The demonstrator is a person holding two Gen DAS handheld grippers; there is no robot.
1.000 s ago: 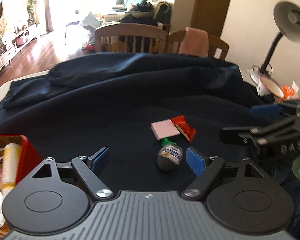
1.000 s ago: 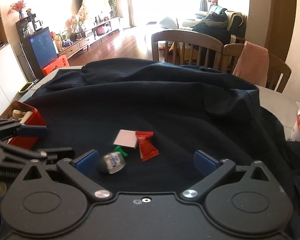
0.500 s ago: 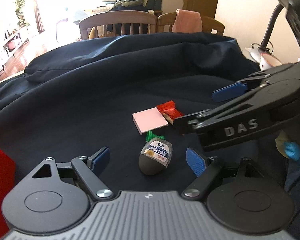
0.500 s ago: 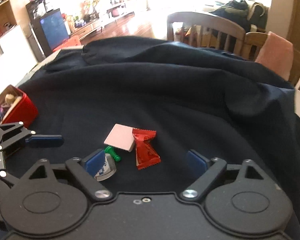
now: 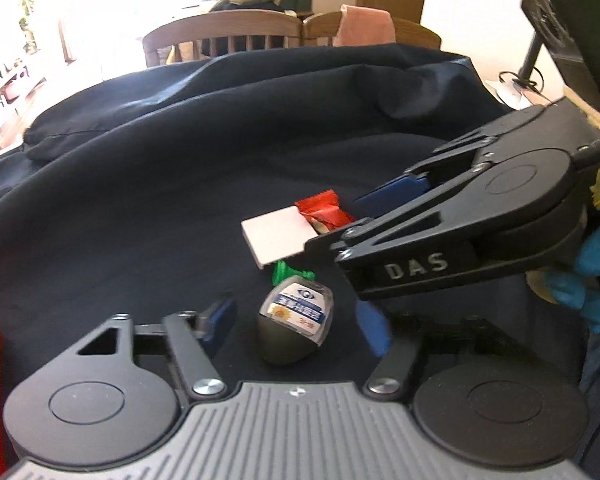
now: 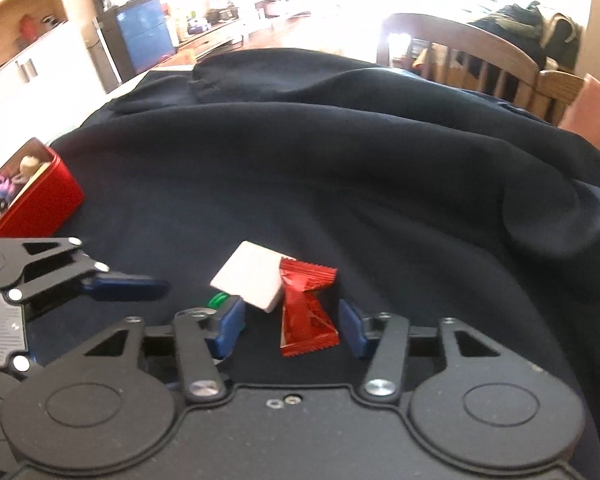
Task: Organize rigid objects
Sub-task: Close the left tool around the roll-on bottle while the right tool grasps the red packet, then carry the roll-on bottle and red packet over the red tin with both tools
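Observation:
On the dark cloth (image 5: pixel 148 184) lies a dark egg-shaped object with a printed label (image 5: pixel 296 328), between the blue pads of my left gripper (image 5: pixel 298 324). The jaws are closing, with a gap on both sides. A red foil packet (image 6: pixel 306 320) lies between the pads of my right gripper (image 6: pixel 292 330). Those jaws are closing too, and the right pad is almost at the packet. A pale pink square pad (image 6: pixel 252 276) overlaps the packet's top, and a small green piece (image 6: pixel 218 300) pokes out beneath it. In the left wrist view the right gripper (image 5: pixel 340 224) reaches in from the right over the red packet (image 5: pixel 320 216).
A red box (image 6: pixel 40 200) holding several small items stands at the left on the cloth. Wooden chairs (image 5: pixel 220 36) line the far side, one with a pink towel (image 5: pixel 364 28). A black lamp stem (image 5: pixel 532 56) rises at the right. A blue-gloved hand (image 5: pixel 588 276) holds the right gripper.
Both grippers have come down and closer to the objects, and both sets of jaws have narrowed. The egg-shaped object now lies between the left pads, the red packet between the right pads.

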